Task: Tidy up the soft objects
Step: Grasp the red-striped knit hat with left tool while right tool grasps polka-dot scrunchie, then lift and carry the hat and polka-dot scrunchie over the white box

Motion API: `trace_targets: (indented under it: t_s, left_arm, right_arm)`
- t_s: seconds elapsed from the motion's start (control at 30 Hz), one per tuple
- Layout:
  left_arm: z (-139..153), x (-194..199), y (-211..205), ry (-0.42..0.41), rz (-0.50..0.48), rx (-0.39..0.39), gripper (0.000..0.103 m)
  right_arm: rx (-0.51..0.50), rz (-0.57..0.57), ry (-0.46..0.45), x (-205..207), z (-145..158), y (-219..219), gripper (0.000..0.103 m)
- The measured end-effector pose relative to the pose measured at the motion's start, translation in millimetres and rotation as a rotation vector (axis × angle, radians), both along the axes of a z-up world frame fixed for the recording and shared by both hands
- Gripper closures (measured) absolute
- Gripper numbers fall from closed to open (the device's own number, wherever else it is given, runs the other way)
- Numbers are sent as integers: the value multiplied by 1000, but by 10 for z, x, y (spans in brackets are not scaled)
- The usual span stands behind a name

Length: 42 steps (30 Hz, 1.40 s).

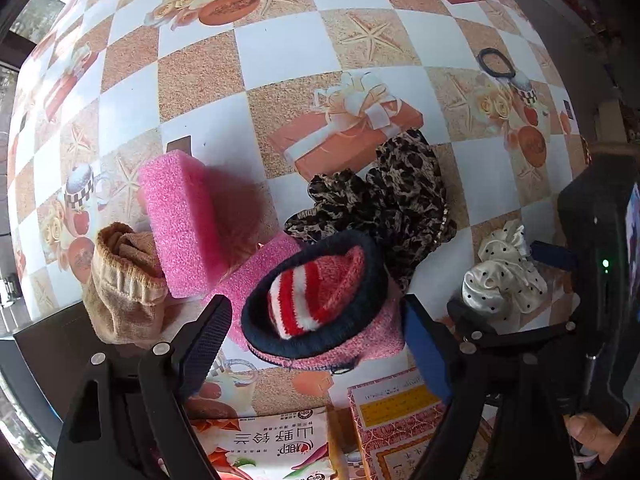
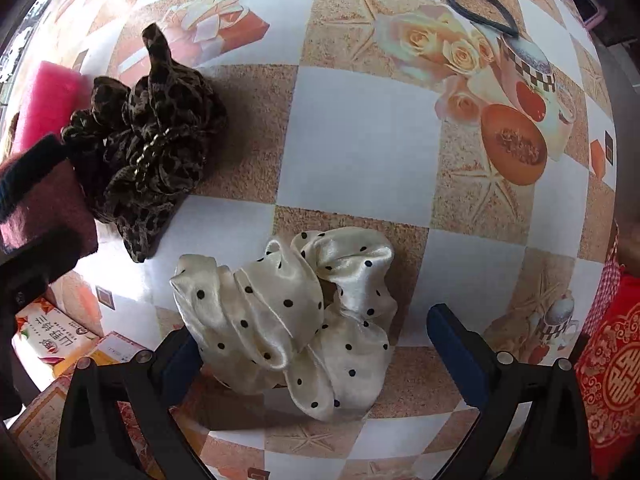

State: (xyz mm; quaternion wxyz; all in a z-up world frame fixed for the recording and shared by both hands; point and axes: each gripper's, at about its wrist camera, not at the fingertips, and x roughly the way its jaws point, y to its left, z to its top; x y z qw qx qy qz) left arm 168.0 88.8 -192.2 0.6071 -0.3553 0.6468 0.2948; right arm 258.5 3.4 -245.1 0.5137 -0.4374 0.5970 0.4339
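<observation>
Right wrist: leopard scrunchie (image 2: 152,140) beside polka-dot scrunchie (image 2: 296,328), black hair tie (image 2: 480,10) beyond.

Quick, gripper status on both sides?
Left gripper: open, jaws either side of the rolled pink sock, not clamped.
Right gripper: open, jaws around the polka-dot scrunchie, not clamped.

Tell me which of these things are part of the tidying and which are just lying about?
Part of the job: white dotted scrunchie, leopard scrunchie, pink sock, beige sock, pink sponges, black hair tie.

Lying about: snack packet, red booklet.
</observation>
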Motion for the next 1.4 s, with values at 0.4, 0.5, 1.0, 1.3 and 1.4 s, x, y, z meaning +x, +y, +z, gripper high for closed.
trace_targets:
  t_s: [0.4, 0.5, 1.0, 1.3, 1.4]
  left_arm:
    - [300, -191, -110, -116, -3, 63, 80]
    - [494, -183, -126, -143, -11, 93, 80]
    - [1357, 241, -669, -291, -221, 172, 80]
    - [1700, 499, -1431, -389, -445, 169, 80]
    - [1763, 505, -1673, -414, -514, 156, 80]
  right_arm:
    - [204, -110, 133, 82, 436, -391, 65]
    - [236, -153, 164, 147, 562, -472, 65]
    - [307, -266, 174, 656, 1005, -713, 65]
    - [324, -357, 125, 677, 1250, -1313, 65]
    - [314, -382, 110, 666, 1282, -1502, 65]
